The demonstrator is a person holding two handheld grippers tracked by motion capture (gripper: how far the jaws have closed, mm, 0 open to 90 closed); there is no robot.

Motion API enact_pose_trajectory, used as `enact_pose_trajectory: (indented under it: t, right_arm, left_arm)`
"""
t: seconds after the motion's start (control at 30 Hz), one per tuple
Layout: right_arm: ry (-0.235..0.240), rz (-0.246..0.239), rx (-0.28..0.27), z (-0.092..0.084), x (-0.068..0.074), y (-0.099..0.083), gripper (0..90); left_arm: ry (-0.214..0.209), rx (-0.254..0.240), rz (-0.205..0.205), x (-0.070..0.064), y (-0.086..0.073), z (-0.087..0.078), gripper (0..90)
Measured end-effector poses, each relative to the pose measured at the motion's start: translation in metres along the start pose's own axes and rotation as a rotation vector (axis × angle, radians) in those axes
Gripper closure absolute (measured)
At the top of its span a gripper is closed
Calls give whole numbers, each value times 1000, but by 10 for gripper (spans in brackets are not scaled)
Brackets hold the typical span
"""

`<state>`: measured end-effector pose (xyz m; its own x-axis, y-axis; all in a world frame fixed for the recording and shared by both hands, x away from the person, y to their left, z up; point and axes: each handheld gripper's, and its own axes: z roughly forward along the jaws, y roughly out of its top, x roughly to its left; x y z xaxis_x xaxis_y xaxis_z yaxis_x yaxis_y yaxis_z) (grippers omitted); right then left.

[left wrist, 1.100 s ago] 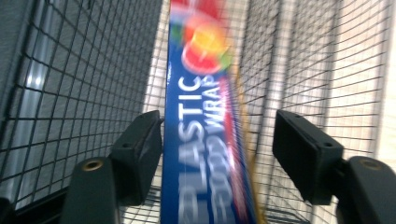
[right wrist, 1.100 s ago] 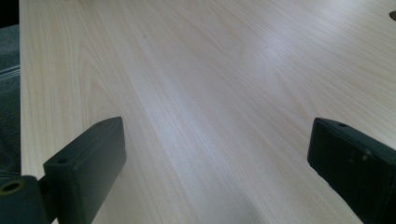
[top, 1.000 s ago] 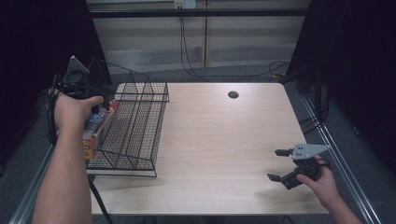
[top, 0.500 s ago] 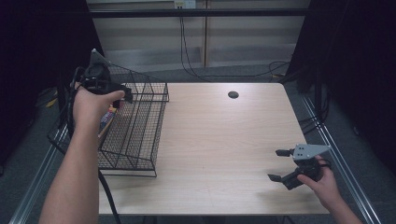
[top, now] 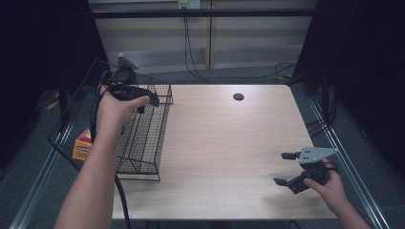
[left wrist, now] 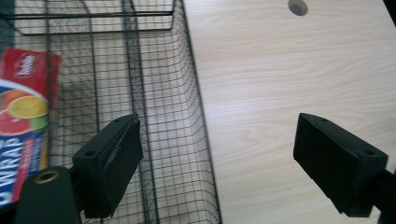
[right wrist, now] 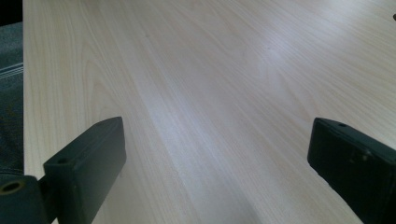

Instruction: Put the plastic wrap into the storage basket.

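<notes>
Movement: Since 1.0 s ago, the left gripper [top: 143,102] has lifted away from the box of plastic wrap [top: 82,147] at the far left of the frame and swung to the upper left, above the rear of the wire basket [top: 157,124]; the right gripper [top: 286,168] has held its place at the lower right.

Left gripper: jaws spread wide and holding nothing, seen from the left gripper view hanging over the basket's right wall, with bare table [left wrist: 289,84] beyond.

Right gripper: jaws wide and empty, low over the table in the lower right of the high view; its own view takes in plain wood.

Where the box is: lying at the far left side of the basket in the high view, apart from both grippers; in the left gripper view its red end and fruit print sit at the left edge of the frame, behind the mesh.

Progress: the box looks to be set down and released, so the placing step seems done; what remains, by this reading, is drawing the left hand [top: 114,109] clear.

Materials: basket of thin black wire in a fine square grid, rectangular and open-topped; box of printed card, long and narrow; table of pale wood-grain laminate, smooth, with 1 round dark cable hole [top: 238,97] near its far edge.
</notes>
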<state>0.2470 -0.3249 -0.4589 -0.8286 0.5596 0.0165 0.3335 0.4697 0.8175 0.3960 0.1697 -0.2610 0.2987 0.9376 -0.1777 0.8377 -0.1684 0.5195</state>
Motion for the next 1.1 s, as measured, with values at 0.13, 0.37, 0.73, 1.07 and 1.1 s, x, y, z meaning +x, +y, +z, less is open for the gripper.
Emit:
enact_pose_trajectory:
  t: [0.13,0.37,0.73,1.07,1.1]
  right_arm:
    - [-6,-1,-3,0,0,0,42]
    - [-2,-1,-1,1,-1,0,42]
    - [0,-1,6,2,-1,0,42]
    - [0,3,20,6,-2,-2,41]
    - [2,6,25,7,-2,-3,41]
  left_arm:
    - [-31,-2,28,-12,-3,7,151]
    - [-80,3,76,-31,-8,18,150]
    - [-136,8,132,-51,-21,39,153]
    - [-204,9,188,-64,-38,61,147]
    - [-211,2,198,-66,-41,64,147]
